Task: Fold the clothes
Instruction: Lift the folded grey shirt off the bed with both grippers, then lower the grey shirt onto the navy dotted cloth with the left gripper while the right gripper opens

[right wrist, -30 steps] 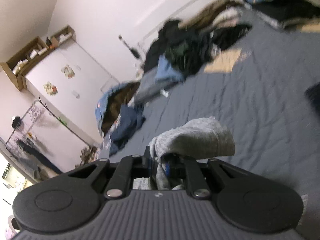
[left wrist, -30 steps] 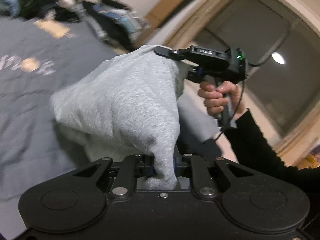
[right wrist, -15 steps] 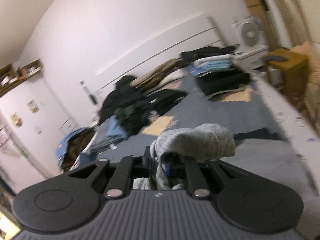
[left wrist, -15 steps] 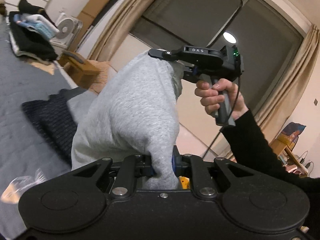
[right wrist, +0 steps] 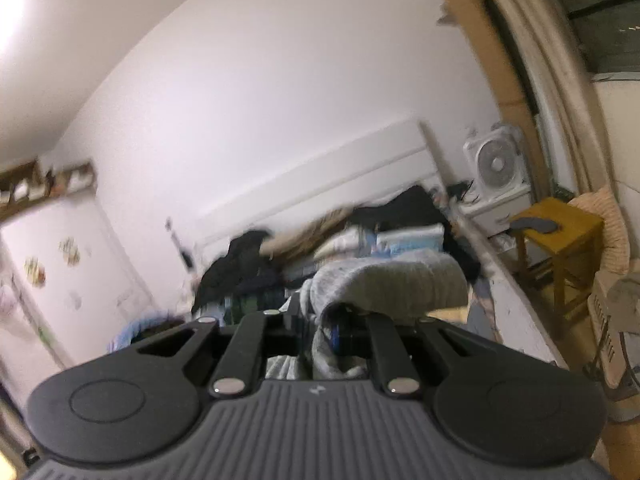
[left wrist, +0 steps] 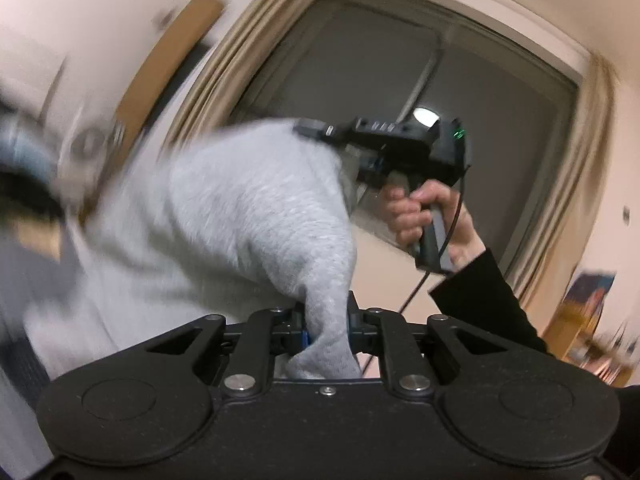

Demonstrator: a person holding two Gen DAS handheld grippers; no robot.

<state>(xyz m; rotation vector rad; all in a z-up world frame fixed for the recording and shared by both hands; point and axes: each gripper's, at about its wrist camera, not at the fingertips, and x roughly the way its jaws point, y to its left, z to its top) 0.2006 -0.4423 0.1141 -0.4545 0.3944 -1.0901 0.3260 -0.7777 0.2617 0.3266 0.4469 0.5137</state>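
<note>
A light grey knit garment hangs in the air, stretched between both grippers. My left gripper is shut on one end of it, the cloth bunched between the jaws. In the left wrist view my right gripper sits higher, held by a person's hand in a black sleeve, and the cloth drapes over its front. In the right wrist view the right gripper is shut on a rolled edge of the grey garment. The rest of the garment hangs out of sight below.
A bed with piled clothes lies behind, a white fan and a yellow wooden stool to its right. A dark window with beige curtains fills the left wrist view.
Both grippers have risen and tilted upward with the grey garment, lifting it off the blue bed cover. The views swung from the bed surface to the wall and window.
</note>
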